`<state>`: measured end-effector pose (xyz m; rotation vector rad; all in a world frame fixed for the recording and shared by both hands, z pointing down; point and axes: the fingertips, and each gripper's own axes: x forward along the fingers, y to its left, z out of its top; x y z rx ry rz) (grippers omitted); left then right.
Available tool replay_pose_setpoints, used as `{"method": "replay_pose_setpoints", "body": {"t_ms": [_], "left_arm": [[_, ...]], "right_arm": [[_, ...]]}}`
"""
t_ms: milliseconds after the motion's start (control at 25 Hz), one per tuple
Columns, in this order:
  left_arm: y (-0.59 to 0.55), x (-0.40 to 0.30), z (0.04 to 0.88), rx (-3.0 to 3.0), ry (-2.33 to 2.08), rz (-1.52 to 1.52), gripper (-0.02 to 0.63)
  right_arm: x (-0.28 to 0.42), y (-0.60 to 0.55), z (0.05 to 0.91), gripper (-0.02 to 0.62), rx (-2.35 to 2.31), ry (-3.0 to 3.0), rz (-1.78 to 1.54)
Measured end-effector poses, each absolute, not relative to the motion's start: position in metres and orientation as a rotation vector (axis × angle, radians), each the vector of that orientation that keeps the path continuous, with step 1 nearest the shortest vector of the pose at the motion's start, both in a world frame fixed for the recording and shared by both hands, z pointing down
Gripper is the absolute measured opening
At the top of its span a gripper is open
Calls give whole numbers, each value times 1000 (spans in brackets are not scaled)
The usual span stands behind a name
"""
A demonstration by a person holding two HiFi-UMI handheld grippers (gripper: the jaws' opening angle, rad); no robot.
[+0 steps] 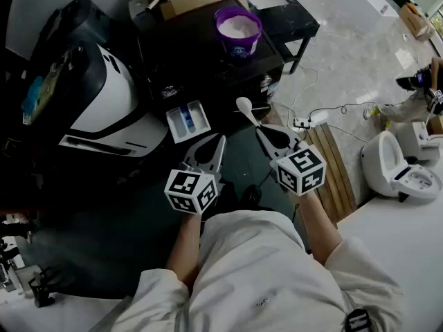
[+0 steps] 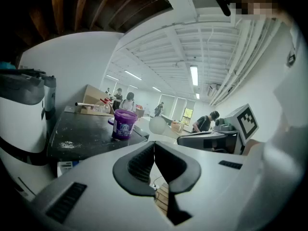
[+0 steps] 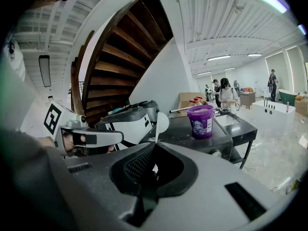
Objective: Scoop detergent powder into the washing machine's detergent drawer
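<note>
- A big white and black machine (image 1: 104, 95) stands far to the left.
- The detergent drawer (image 1: 188, 121) is pulled out, just below the front edge of the black desk (image 1: 187, 54). It is white with a blue part inside. I cannot tell if there is powder in it.
- The left claw (image 1: 219, 141) is just below the drawer and a bit to its right, not touching it. Its two jaws are pressed together, with nothing between them.
- A brown cardboard box (image 1: 197, 2) lies at the back of the desk.
- The purple tub (image 1: 238, 30) stands open on the desk, next to the box. It has white detergent powder (image 1: 237, 25) in it.
- The white spoon (image 1: 246, 107) is to the right of the drawer, well in front of the tub. Its round end points up toward the desk.
- The right claw (image 1: 261, 131) is closed on the spoon's handle.
- A white toilet (image 1: 398, 168) sits on the floor far to the right.
</note>
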<state>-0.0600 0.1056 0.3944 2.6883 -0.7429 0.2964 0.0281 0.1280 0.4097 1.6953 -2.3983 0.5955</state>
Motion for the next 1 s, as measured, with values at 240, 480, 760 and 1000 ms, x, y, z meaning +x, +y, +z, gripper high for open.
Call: {"method": "replay_pose_setpoints", "body": {"t_ms": [240,480,760,1000], "left_arm": [[121,-54,392,2693,-748,288,18],[129,-50,388,2693,-762,276,20],[129,-45,387,2695,-793,278,20],[116,-41,384,2698,-799,276,20]], "right_arm": [[34,143,406,5,1704,-2401,575],[34,155,402,5,1687,-2412,554],[41,159,400,5,1687,-2437,555],[51,147,398,5,1714,-2430,556]]}}
